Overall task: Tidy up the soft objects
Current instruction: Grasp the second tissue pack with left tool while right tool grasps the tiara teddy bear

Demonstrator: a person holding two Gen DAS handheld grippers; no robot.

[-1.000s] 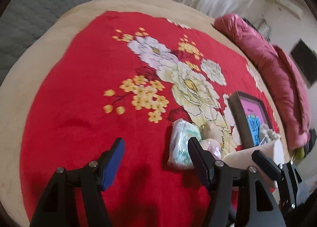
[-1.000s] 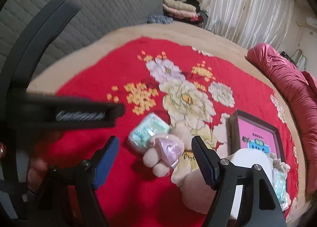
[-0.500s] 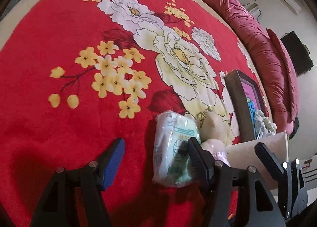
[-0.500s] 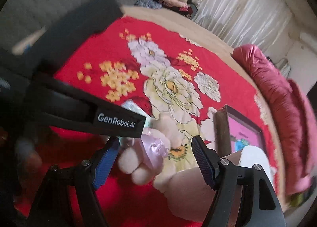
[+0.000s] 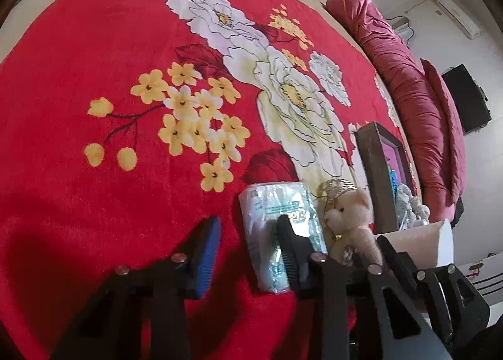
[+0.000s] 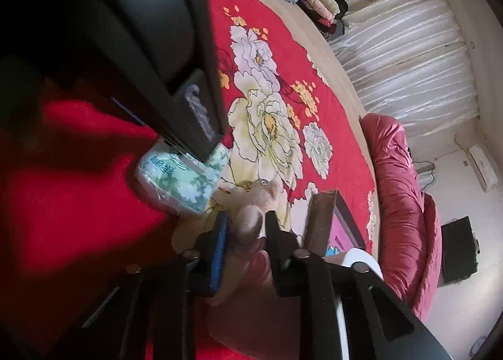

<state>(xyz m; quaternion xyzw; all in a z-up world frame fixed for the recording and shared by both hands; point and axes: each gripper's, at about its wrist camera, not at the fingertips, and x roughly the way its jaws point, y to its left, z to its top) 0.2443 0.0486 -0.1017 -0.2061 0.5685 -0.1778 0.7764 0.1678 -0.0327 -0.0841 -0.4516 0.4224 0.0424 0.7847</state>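
Nearest us, R gripper [image 6: 243, 234] has just clamped down on the teddy [image 5: 349, 218], pads pinching a pale plush limb with the body bulging out toward the camera below. We'd call that a thin hold: a limb squashes and can slip, so we lift slow and check the bear comes up whole before swinging it anywhere.

L gripper [image 5: 248, 243] has also just been narrowing, but it's only half-shut and we can't say it has the tissue pack [image 5: 279, 228]. The dark finger [image 5: 290, 253] lies over the pack's middle, the blue one sits on bare red blanket [image 5: 94, 61] beside the pack, and a gap shows between that pad and the wrapper. Imo best to straddle the pack across its short side, both pads on wrapper, then squeeze till the film dimples, no more.

Pack and teddy lie touching, side by side on the bed, so raising one may drag the other; we'd part them first w/ a small sideways pull.

Just past them stands the frame [image 5: 374, 171], on edge and close to the teddy's head. Keep the lift clear of it. A white box [image 5: 440, 240] sits at right, prob. the drop spot, tho we can't confirm.
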